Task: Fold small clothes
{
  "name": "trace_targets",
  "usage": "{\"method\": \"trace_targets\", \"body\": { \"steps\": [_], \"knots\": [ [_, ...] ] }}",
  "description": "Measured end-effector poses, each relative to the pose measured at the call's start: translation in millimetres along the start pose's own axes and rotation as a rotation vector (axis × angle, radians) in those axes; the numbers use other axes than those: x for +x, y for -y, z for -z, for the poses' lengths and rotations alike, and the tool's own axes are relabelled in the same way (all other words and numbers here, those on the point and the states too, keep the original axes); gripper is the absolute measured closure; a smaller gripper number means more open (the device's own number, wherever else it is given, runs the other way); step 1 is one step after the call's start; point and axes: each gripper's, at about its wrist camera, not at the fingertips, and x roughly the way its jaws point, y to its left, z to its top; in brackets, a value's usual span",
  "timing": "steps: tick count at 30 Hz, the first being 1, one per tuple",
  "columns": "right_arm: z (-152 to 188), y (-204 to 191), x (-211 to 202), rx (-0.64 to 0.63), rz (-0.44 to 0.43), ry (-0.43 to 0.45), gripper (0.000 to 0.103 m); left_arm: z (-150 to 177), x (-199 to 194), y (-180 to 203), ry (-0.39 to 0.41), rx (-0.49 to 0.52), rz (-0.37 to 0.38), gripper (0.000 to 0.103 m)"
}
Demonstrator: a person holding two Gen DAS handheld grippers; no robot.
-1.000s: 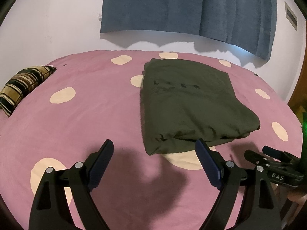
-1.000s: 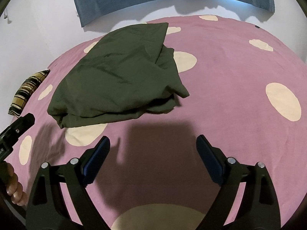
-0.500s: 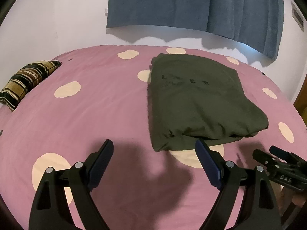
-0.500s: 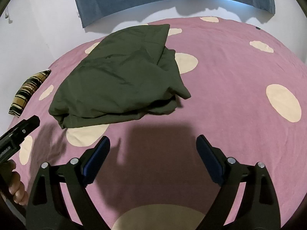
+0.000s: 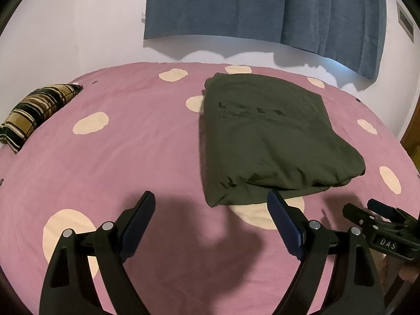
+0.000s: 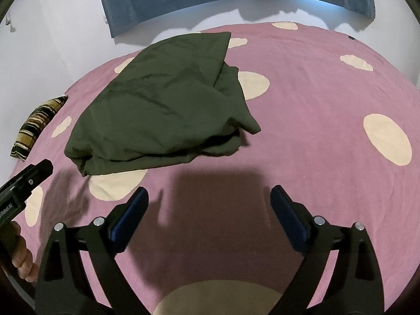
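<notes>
Both grippers hang empty over the bed, the garment folded beyond them.

The left gripper (image 5: 210, 210) and right gripper (image 6: 210, 204) stand wide open, holding nothing, above the pink spotted bedspread (image 5: 131, 157). Just past them lies the dark green garment (image 6: 162, 110), folded into a thick rectangle. Folding looks finished or nearly so; next, probably, tidy the loose right corner. A plaid cushion (image 5: 36, 110) sits far left.

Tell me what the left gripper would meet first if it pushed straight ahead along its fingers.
Probably the pink spotted bedspread: the open left gripper points down at bare cover, left of the folded green garment. Its right finger might graze the garment's near edge; depth is unclear.
</notes>
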Motion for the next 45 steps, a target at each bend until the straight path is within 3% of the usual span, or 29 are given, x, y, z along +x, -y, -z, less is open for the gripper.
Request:
{"method": "trace_targets", "body": {
  "steps": [15, 41, 45],
  "knots": [
    [5.5, -6.2, -2.0, -0.020, 0.019, 0.007, 0.002, -2.6, -3.8, 2.9, 0.012, 0.009, -0.017, 0.017],
    [8.5, -14.2, 0.3, -0.027, 0.003, -0.020, 0.002, -3.1, -2.7, 1.3, -0.015, -0.006, -0.015, 0.014],
    [9.2, -16.0, 0.6, -0.029, 0.001, -0.019, 0.002, 0.1, -6.4, -0.5, 0.009, -0.026, -0.078, 0.013]
  ]
}}
